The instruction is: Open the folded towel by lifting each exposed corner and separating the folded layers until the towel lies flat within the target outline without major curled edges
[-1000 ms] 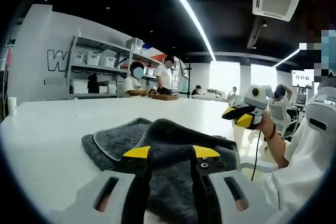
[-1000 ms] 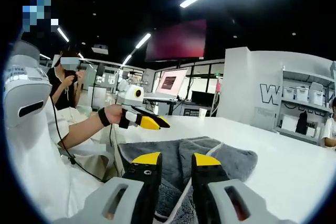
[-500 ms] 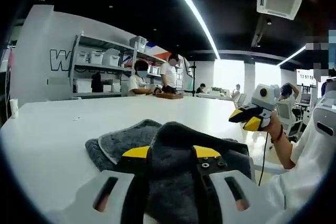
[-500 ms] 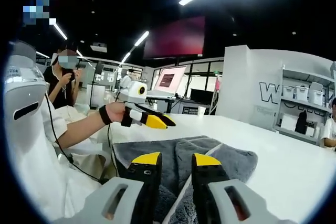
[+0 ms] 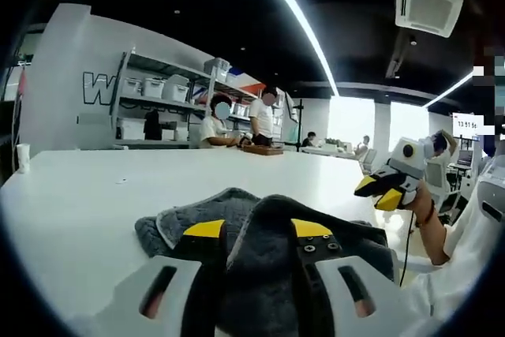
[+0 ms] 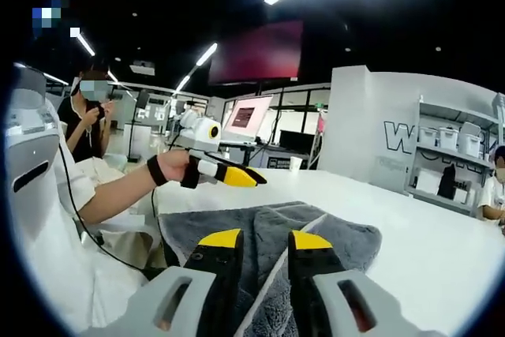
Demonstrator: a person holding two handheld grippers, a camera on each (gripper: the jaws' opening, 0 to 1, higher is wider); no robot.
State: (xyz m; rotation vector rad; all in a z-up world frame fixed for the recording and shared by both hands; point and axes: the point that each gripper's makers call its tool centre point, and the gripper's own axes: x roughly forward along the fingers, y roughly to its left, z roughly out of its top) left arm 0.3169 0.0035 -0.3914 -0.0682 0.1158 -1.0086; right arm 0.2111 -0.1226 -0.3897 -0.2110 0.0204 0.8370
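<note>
Yellow-tipped left gripper [image 5: 256,229] pinches a raised fold of the grey towel [image 5: 276,266], which hides its inner jaw faces. Right gripper [image 6: 263,239] clamps the towel's pale-edged layer on the white table [image 6: 442,258]; shelves [image 5: 158,108] stand behind.

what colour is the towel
Dark grey towel with a pale edge trim, clearest in the right gripper view.

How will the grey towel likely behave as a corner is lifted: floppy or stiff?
Probably floppy: the towel humps and drapes over the left tongs. Likely grippy, not slippery, given its fluffy pile. Its pale-edged layer between the right tongs may sag and curl.
</note>
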